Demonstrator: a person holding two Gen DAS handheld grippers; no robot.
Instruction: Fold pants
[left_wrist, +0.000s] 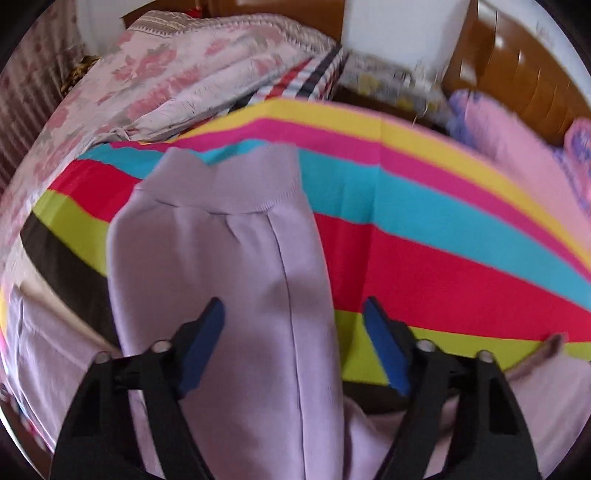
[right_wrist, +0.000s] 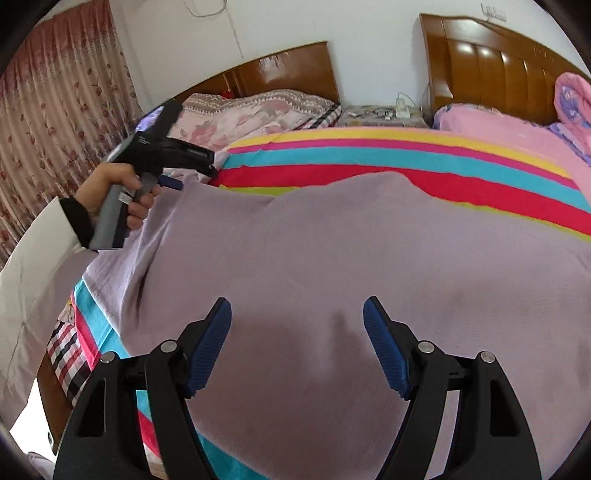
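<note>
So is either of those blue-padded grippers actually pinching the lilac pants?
No, the left gripper and right gripper both stand open above the lilac pants.

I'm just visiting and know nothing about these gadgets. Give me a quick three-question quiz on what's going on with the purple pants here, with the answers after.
1. True or false: the left gripper is clamped shut on the pants.
2. What do the pants lie on? A) a wooden floor B) a striped bedspread C) a glass table
3. In the right wrist view, what holds the other gripper's handle?

Key
1. False. Its fingers stand wide apart over the cloth, as do those of the right gripper.
2. B.
3. A hand, with its fingers wrapped round the grey handle and trigger.
</note>
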